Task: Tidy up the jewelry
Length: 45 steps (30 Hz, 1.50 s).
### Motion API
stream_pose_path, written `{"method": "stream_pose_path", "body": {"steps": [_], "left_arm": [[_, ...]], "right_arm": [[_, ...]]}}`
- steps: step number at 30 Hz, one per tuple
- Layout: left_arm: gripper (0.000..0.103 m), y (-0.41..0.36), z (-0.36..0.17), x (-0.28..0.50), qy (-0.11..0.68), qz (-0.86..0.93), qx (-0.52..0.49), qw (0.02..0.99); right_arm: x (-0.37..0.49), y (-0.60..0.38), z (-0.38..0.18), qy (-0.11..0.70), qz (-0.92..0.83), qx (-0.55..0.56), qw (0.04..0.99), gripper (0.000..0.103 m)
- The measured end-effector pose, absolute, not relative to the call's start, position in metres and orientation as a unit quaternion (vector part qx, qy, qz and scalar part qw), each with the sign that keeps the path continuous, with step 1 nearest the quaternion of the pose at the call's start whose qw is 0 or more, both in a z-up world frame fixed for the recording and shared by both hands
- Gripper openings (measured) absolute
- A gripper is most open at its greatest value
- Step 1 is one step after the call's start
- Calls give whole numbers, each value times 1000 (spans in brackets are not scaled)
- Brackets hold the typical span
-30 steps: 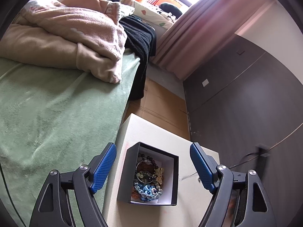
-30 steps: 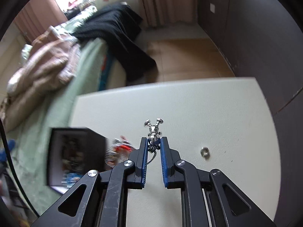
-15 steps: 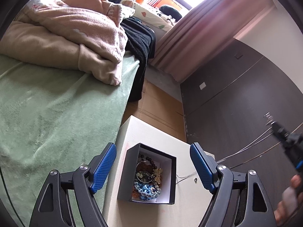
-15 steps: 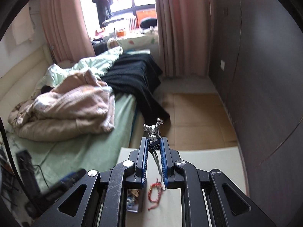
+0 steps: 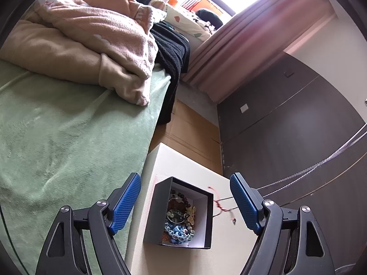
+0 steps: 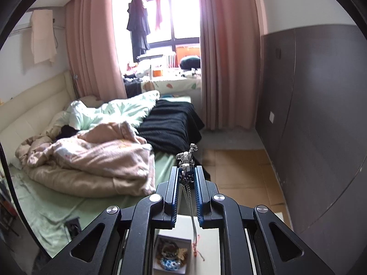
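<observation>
A black open jewelry box (image 5: 179,215) with a white inside sits on the white table (image 5: 169,160); it holds beads and a blue bracelet. It also shows in the right wrist view (image 6: 172,254). My left gripper (image 5: 185,204) is open, hovering with its fingers either side of the box. My right gripper (image 6: 186,174) is shut on a silver necklace (image 6: 187,160), held high above the table. Its chain (image 5: 321,162) hangs down toward the table. A red string bracelet (image 5: 219,204) lies tangled on the chain beside the box. A small silver ring (image 5: 234,221) lies on the table.
A bed with a green sheet (image 5: 68,137) and a pink blanket (image 5: 91,41) borders the table's left side. A dark wardrobe wall (image 5: 286,126) stands on the right. Wooden floor (image 5: 192,128) lies beyond the table, with pink curtains (image 6: 229,57) at the window.
My right gripper has risen high with the necklace, pulling the chain up taut. The red bracelet has moved beside the box. My left gripper has stayed open over the box.
</observation>
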<state>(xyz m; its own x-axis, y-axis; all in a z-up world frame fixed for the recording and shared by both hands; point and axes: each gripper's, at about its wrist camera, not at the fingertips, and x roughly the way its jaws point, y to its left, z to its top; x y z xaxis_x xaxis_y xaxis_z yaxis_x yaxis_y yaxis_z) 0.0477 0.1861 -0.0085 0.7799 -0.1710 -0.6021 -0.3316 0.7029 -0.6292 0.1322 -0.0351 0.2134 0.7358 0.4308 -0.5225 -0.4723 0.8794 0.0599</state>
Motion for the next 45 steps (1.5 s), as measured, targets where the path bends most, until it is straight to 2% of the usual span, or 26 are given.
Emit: {"method": "stream_pose_path", "body": {"steps": [5, 11, 24, 29, 32, 33, 34, 37, 45], "left_arm": [[80, 193, -7, 43, 323, 51, -388, 862], [80, 198, -8, 41, 320, 53, -393, 860], [80, 215, -13, 34, 318, 73, -403, 855], [80, 222, -17, 32, 322, 89, -407, 850], [80, 221, -19, 33, 325, 90, -408, 849], [80, 220, -18, 33, 326, 89, -406, 849], [80, 217, -18, 35, 328, 88, -401, 851], [80, 208, -17, 40, 335, 82, -387, 855], [80, 168, -15, 59, 363, 68, -328, 869]], "right_arm": [[124, -20, 232, 254, 253, -38, 933, 14], [114, -9, 229, 256, 271, -39, 927, 14], [117, 19, 166, 330, 324, -10, 887, 14], [128, 20, 120, 377, 318, 9, 870, 14], [140, 16, 82, 434, 298, 6, 850, 16], [143, 14, 68, 453, 296, 2, 841, 20], [145, 13, 58, 465, 295, -2, 835, 30], [146, -6, 43, 471, 285, 7, 835, 49], [154, -88, 14, 486, 239, 70, 838, 51]]}}
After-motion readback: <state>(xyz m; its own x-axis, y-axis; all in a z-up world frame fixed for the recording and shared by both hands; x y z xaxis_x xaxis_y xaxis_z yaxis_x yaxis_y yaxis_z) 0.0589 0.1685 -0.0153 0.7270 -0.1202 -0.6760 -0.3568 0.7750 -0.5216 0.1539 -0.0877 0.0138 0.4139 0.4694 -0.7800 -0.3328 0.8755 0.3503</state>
